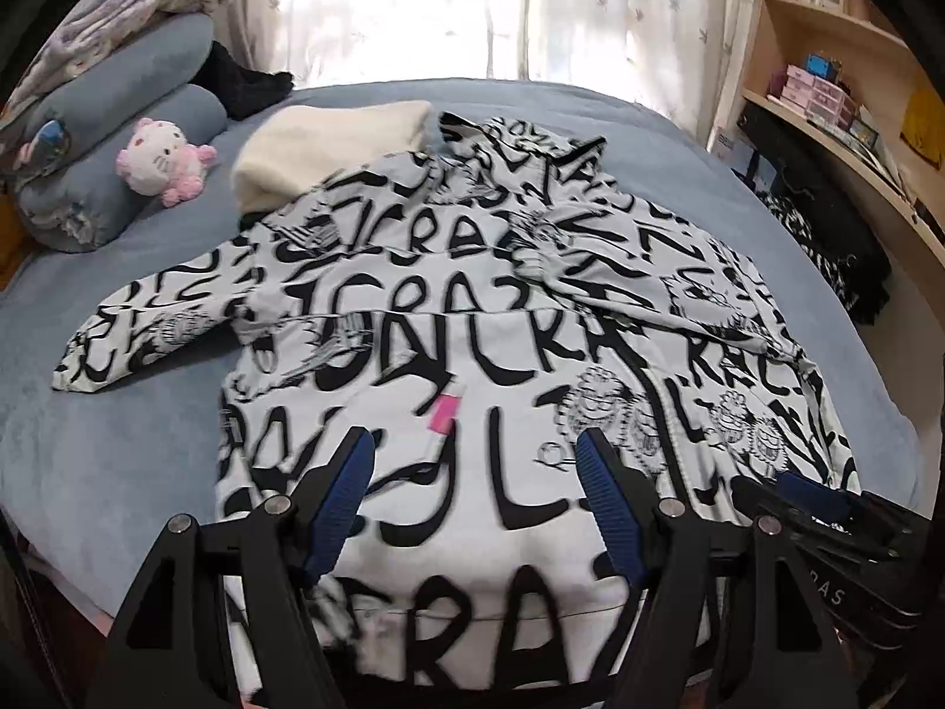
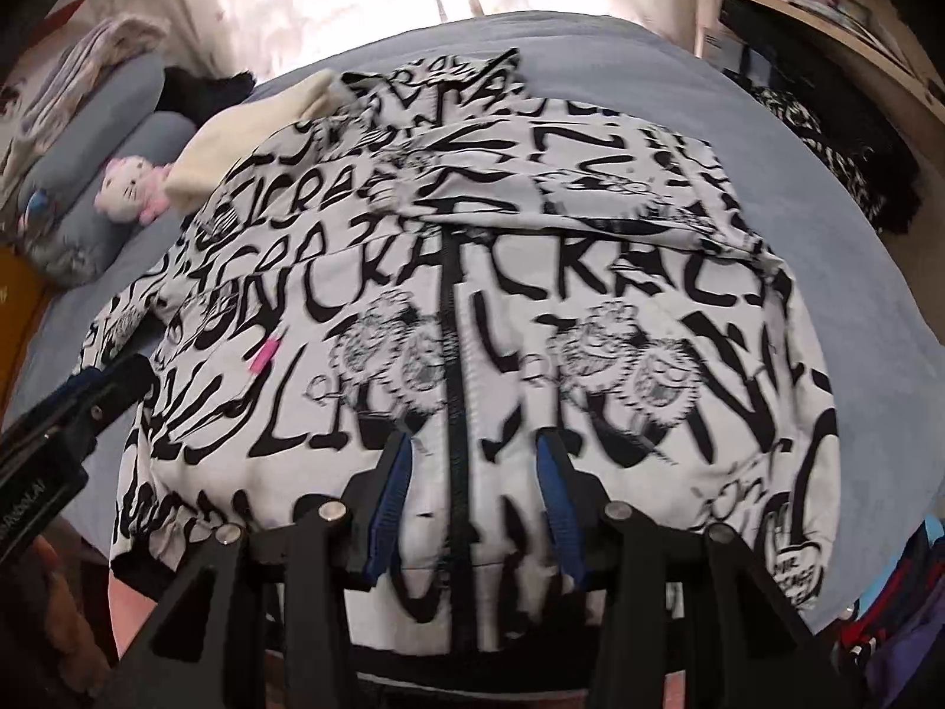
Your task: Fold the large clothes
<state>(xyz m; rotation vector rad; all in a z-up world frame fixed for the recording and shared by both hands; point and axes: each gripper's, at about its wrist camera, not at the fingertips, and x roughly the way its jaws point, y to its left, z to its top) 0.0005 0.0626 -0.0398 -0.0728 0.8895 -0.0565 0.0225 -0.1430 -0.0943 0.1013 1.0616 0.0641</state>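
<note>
A white jacket (image 1: 460,307) (image 2: 472,272) covered in black lettering lies front up on the blue bed (image 1: 118,443), its black zipper (image 2: 452,319) closed. One sleeve (image 1: 136,331) stretches out to the left; the other is folded across the chest. A pink tag (image 1: 444,413) sits on the front. My left gripper (image 1: 475,443) hovers open over the lower left front, with nothing between its blue pads. Over the hem hangs my right gripper (image 2: 472,443), open and straddling the zipper line without pinching cloth. Each gripper shows at the edge of the other's view.
A folded cream garment (image 1: 331,148) lies beyond the jacket's collar. Rolled blue bedding (image 1: 118,177) and a pink-and-white plush toy (image 1: 159,162) sit at the far left. A black-and-white garment (image 1: 827,236) hangs off the bed's right side below wooden shelves (image 1: 827,77).
</note>
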